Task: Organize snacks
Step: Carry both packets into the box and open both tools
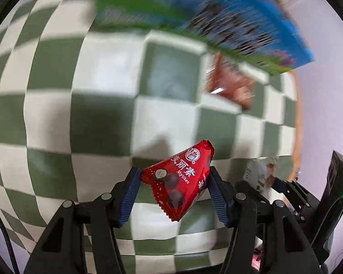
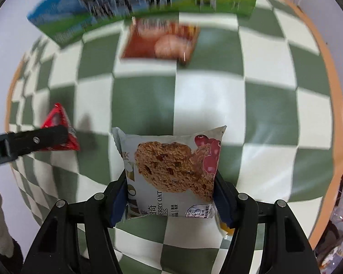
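My left gripper [image 1: 174, 179] is shut on a red triangular chocolate packet [image 1: 178, 180], lifted above the green-and-white checked tablecloth [image 1: 98, 118]. The right wrist view shows that packet [image 2: 57, 118] at the far left, with the left gripper [image 2: 64, 134] reaching in from the side. My right gripper [image 2: 170, 182] is shut on a grey cranberry oat cookie packet [image 2: 171, 171], held flat between both pads above the cloth. In the left wrist view the right gripper [image 1: 283, 185] and its grey packet [image 1: 260, 173] appear at the lower right.
A blue and green box [image 2: 137, 2] stands at the far side of the table, blurred, also the box [image 1: 194, 16] at the top. A brown-red snack packet [image 2: 162, 41] lies on the cloth before it. The round table's orange rim [image 2: 331, 80] curves along the right.
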Action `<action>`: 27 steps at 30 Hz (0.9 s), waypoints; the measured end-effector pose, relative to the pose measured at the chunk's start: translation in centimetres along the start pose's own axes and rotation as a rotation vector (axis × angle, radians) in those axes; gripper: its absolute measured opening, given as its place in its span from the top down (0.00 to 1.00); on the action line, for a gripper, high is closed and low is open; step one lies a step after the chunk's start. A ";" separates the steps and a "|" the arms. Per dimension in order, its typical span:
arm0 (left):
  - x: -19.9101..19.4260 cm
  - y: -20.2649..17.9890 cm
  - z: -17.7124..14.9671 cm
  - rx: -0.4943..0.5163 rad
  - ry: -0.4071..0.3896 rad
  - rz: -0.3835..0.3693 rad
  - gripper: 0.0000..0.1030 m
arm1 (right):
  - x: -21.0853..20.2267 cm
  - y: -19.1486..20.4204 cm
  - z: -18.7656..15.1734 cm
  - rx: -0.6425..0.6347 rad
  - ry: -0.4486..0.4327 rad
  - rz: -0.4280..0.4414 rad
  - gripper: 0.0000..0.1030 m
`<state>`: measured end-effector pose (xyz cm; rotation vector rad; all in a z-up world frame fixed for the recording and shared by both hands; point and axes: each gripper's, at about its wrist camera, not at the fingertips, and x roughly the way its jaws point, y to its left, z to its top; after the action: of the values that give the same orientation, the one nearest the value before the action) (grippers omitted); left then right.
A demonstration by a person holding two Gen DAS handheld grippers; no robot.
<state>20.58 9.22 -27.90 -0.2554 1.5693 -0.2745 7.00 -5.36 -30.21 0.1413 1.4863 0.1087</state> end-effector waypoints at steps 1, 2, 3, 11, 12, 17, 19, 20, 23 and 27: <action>-1.4 -0.6 0.5 0.015 -0.018 -0.015 0.46 | -1.2 -0.2 0.3 0.003 -0.023 0.011 0.35; -3.0 -1.1 1.6 0.033 -0.041 -0.030 0.46 | -2.9 -0.3 1.0 0.006 -0.053 0.030 0.35; -5.0 -0.8 3.2 0.051 -0.065 -0.043 0.46 | -4.0 0.4 1.8 0.006 -0.075 0.042 0.35; -13.7 -6.7 10.6 0.138 -0.254 -0.061 0.45 | -16.1 2.3 12.4 -0.028 -0.278 0.114 0.35; -13.6 -7.3 11.5 0.142 -0.261 -0.050 0.45 | -16.9 2.5 13.8 -0.037 -0.298 0.107 0.35; -13.5 -8.1 17.8 0.133 -0.285 0.036 0.45 | -17.7 2.7 21.1 -0.051 -0.336 0.058 0.35; -12.7 -8.0 20.4 0.127 -0.271 0.070 0.45 | -17.6 2.1 24.1 -0.051 -0.332 0.042 0.35; -12.0 -7.7 22.0 0.114 -0.255 0.085 0.45 | -17.3 1.9 25.3 -0.052 -0.327 0.032 0.35; -9.9 -6.8 24.8 0.085 -0.206 0.101 0.45 | -15.8 1.4 29.2 -0.042 -0.293 0.008 0.35; -7.0 -5.8 27.1 0.065 -0.151 0.137 0.45 | -12.8 0.6 32.3 -0.029 -0.246 -0.006 0.35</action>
<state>47.76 5.68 -19.73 -0.1141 1.4185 -0.1947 38.10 -7.65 -14.99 0.1217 1.2396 0.1043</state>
